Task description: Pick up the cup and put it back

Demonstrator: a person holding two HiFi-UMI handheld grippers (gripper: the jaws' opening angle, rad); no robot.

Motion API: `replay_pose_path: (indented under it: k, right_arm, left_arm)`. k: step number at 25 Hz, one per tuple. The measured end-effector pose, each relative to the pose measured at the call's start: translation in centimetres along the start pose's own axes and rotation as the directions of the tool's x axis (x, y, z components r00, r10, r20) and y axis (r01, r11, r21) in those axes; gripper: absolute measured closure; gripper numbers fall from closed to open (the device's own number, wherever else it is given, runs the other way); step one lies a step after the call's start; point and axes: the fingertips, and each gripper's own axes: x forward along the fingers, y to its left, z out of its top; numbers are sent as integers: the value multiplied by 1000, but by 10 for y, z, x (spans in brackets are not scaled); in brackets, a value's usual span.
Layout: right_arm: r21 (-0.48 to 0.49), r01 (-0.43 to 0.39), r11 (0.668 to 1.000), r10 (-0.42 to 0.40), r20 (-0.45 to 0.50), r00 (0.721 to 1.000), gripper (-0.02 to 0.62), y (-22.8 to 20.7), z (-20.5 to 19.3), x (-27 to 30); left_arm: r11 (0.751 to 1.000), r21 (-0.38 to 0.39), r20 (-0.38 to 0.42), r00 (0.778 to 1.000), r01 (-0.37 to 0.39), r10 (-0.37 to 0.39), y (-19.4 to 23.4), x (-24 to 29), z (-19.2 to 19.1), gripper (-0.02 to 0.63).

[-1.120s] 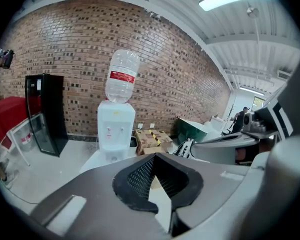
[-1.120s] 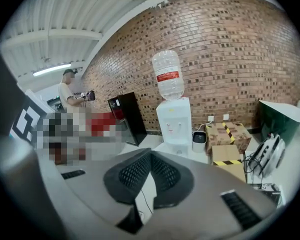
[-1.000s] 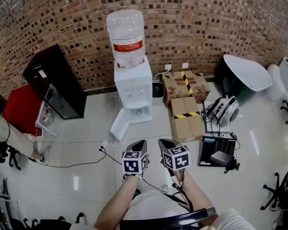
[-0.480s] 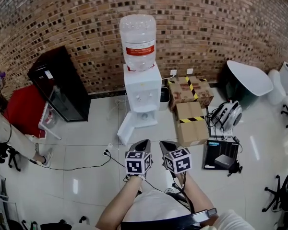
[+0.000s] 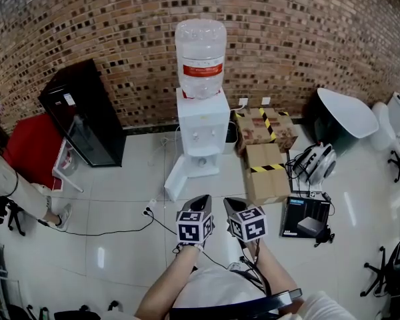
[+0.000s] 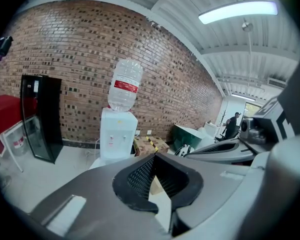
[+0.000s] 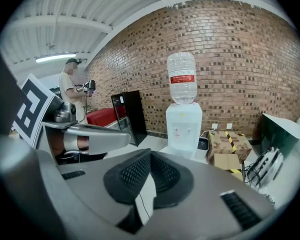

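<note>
The task looks to be at its very start, with nothing picked up yet. The left tool [image 5: 202, 199] and the right tool [image 5: 229, 203] are held side by side close to the person's body, over the tiled floor [image 5: 120, 199] and pointing toward the far wall. In each tool's own view the two dark pads meet at the tips with only floor showing behind them, so both are closed and empty. The cup cannot be found in any view. The likeliest place to look is the water dispenser [image 5: 203, 129], which stands against the brick wall [image 5: 307, 39] straight ahead with a large bottle [image 5: 201, 49] on top. Its small door [image 5: 176, 177] near the floor hangs open, but what is inside, or under the taps, is too small to make out. A black cabinet [image 5: 80, 115] stands to the left of the dispenser, and cardboard boxes [image 5: 265, 169] sit on the floor to its right. The tools are well apart from the dispenser, so every step appears to be left: getting nearer, finding the cup, opening a tool, gripping and lifting the cup, then setting it back where it stood and letting go.
</note>
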Motion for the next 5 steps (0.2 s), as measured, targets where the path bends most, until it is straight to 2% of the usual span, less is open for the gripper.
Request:
replay_pose_path:
  k: [5]
  right_arm:
    - [3,-1,1000,1,-3,1000,583,1,3,3]
  left_arm:
    - [1000,-5,-10,1000,3,-4,3,2,0,601]
